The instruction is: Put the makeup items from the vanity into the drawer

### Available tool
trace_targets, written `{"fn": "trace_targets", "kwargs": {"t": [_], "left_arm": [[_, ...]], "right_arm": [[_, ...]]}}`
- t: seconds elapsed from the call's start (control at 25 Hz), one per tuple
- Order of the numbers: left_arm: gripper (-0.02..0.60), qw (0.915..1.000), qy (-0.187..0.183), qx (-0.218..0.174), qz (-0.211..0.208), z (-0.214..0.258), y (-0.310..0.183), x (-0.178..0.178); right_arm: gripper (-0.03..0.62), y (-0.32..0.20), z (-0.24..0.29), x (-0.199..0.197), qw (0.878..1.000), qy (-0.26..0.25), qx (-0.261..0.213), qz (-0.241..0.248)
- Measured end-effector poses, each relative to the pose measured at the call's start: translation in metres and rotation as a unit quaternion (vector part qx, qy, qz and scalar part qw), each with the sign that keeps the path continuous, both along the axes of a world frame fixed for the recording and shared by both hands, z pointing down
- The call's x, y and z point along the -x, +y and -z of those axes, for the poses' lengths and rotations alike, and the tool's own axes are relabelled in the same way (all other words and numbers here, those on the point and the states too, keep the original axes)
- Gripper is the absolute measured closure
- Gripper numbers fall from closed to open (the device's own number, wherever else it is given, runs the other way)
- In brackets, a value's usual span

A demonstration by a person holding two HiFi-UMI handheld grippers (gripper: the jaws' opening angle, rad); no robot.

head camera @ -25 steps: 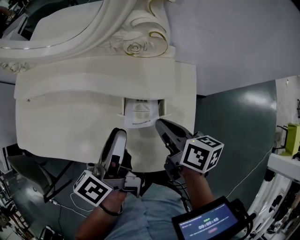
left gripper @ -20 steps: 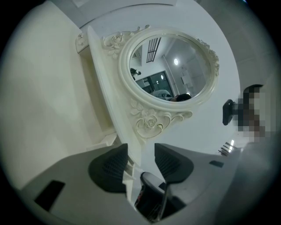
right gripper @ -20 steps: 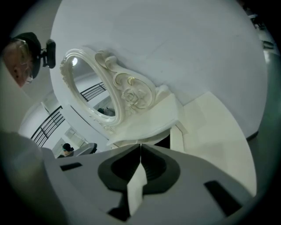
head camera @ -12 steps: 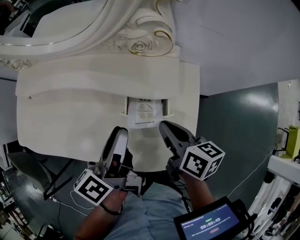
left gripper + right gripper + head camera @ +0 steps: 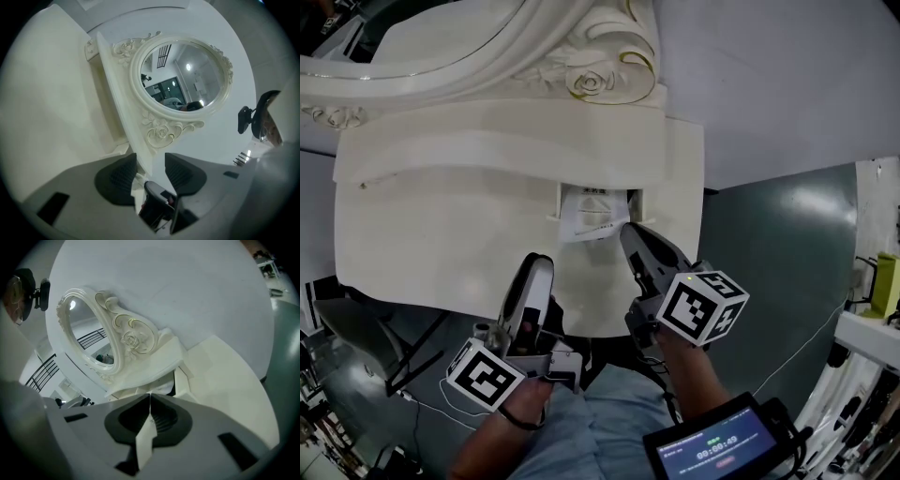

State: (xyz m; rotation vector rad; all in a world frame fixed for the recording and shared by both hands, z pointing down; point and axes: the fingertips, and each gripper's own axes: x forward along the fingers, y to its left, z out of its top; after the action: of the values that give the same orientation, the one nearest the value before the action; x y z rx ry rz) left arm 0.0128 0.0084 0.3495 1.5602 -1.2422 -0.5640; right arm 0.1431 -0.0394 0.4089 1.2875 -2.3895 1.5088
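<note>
A small drawer point(image 5: 559, 201) stands pulled out of the white vanity point(image 5: 441, 225) in the head view. In it lies a flat white packet point(image 5: 591, 214), skewed, its near edge sticking out over the tabletop. My right gripper point(image 5: 628, 231) is at the packet's right near corner. The right gripper view shows that gripper point(image 5: 150, 397) shut on the white packet point(image 5: 144, 439), a thin edge held between the pads. My left gripper point(image 5: 539, 266) hovers over the vanity's near edge, left of the drawer. Its jaws point(image 5: 151, 161) stand apart with nothing between the pads.
The ornate oval mirror frame point(image 5: 591, 56) rises at the back of the vanity, against a pale wall. Dark green floor point(image 5: 769, 244) lies to the right. A screen point(image 5: 717, 442) hangs at the person's waist. Dark furniture legs point(image 5: 356, 337) stand at the left.
The right gripper has shifted a little toward the drawer, and the white packet now lies further in and more skewed. The left gripper has stayed put.
</note>
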Motion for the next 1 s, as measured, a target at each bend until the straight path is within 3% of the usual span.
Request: {"fn": "trace_targets", "kwargs": {"t": [0.24, 0.64, 0.88, 1.0], "left_arm": [[0.391, 1.0, 0.0, -0.001, 0.009, 0.002, 0.003, 0.008], [0.391, 0.9998, -0.003, -0.008, 0.018, 0.006, -0.003, 0.012], [0.393, 0.9997, -0.002, 0.003, 0.026, 0.001, -0.002, 0.014], [0.393, 0.9998, -0.002, 0.001, 0.019, 0.001, -0.003, 0.009]], "right_arm": [[0.589, -0.013, -0.001, -0.002, 1.0, 0.024, -0.011, -0.001], [0.589, -0.035, 0.002, -0.004, 0.988, 0.134, -0.057, 0.05], [0.583, -0.007, 0.001, -0.008, 0.984, 0.136, -0.056, 0.099], [0.528, 0.006, -0.003, -0.003, 0.98, 0.142, -0.064, 0.126]]}}
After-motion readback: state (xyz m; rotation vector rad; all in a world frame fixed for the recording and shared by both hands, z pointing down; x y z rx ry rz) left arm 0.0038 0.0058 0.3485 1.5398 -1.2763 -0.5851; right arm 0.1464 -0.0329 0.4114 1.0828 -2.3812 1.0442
